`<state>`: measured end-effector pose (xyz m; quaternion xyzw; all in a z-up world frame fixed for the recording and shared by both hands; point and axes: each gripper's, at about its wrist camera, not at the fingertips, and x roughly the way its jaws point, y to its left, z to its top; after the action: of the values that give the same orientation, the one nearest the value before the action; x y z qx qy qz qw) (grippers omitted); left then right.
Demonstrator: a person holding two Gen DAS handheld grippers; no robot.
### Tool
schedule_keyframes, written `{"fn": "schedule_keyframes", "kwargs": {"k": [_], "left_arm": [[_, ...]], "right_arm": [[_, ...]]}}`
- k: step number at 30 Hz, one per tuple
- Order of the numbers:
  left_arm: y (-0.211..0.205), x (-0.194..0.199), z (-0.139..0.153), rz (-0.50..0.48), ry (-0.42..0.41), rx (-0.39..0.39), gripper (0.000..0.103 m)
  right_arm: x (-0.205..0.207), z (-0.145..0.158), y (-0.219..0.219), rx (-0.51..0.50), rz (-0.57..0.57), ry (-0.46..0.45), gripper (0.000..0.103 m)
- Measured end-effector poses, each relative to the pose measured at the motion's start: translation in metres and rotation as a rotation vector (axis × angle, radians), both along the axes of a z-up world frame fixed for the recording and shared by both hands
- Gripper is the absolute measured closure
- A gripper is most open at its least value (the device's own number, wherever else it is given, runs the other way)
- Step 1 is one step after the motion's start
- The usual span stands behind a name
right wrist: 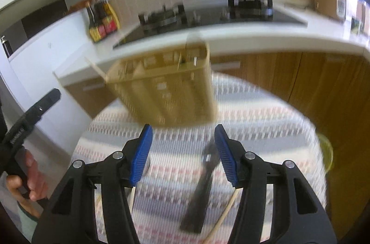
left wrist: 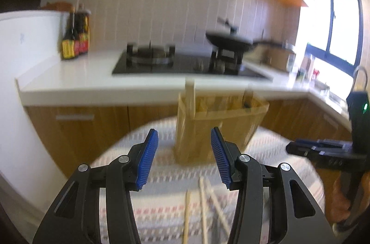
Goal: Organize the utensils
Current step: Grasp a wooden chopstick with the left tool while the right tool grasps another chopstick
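A wooden utensil holder (left wrist: 219,123) stands on a round table under a striped mat (left wrist: 161,197), with sticks poking out of its top. My left gripper (left wrist: 184,130) is open and empty just in front of it. Several wooden chopsticks (left wrist: 203,204) lie on the mat beneath it. At the right edge a hand holds the right gripper (left wrist: 291,148). In the right wrist view the holder (right wrist: 166,91) is blurred ahead of my open, empty right gripper (right wrist: 183,127). Below it a black utensil (right wrist: 203,186) and chopsticks (right wrist: 222,216) lie on the mat. The left gripper (right wrist: 46,100) shows at the left.
Behind the table runs a white kitchen counter (left wrist: 76,82) with a black hob (left wrist: 185,63), a black pan (left wrist: 229,41) and sauce bottles (left wrist: 75,40). Wooden cabinets (left wrist: 92,123) stand under it. A yellow-green object (right wrist: 326,151) sits at the table's right edge.
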<state>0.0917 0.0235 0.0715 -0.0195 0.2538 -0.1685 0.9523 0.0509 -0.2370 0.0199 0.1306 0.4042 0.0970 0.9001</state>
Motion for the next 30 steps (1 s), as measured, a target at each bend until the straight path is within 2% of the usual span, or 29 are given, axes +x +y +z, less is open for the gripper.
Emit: {"fn": "schedule_keyframes", "kwargs": {"k": [4, 9, 10, 11, 13, 20, 24, 26, 30], "left_arm": [[0.006, 0.007, -0.032, -0.018, 0.142, 0.053, 0.057], [0.017, 0.022, -0.078, -0.033, 0.351, 0.085, 0.057], [0.018, 0.024, -0.086, -0.034, 0.385, 0.09, 0.058], [0.018, 0.025, -0.092, -0.041, 0.406, 0.094, 0.059], [0.015, 0.024, -0.102, -0.062, 0.424, 0.117, 0.059], [-0.009, 0.018, -0.116, -0.127, 0.443, 0.229, 0.06], [-0.02, 0.018, -0.117, -0.156, 0.455, 0.327, 0.064], [-0.023, 0.02, -0.117, -0.174, 0.46, 0.373, 0.065], [-0.024, 0.029, -0.121, -0.199, 0.517, 0.353, 0.069]], "right_arm": [[-0.011, -0.016, 0.006, -0.065, -0.014, 0.056, 0.051], [-0.031, -0.047, -0.008, -0.087, -0.084, 0.146, 0.051], [-0.036, -0.056, -0.011, -0.093, -0.103, 0.172, 0.052], [-0.039, -0.062, -0.013, -0.094, -0.116, 0.192, 0.059], [-0.045, -0.079, -0.018, -0.088, -0.133, 0.247, 0.068], [-0.042, -0.097, -0.013, -0.069, -0.128, 0.343, 0.08], [-0.034, -0.095, -0.005, -0.132, -0.091, 0.383, 0.081], [-0.031, -0.096, -0.005, -0.183, -0.068, 0.404, 0.089], [-0.025, -0.096, -0.003, -0.217, -0.043, 0.434, 0.094]]}}
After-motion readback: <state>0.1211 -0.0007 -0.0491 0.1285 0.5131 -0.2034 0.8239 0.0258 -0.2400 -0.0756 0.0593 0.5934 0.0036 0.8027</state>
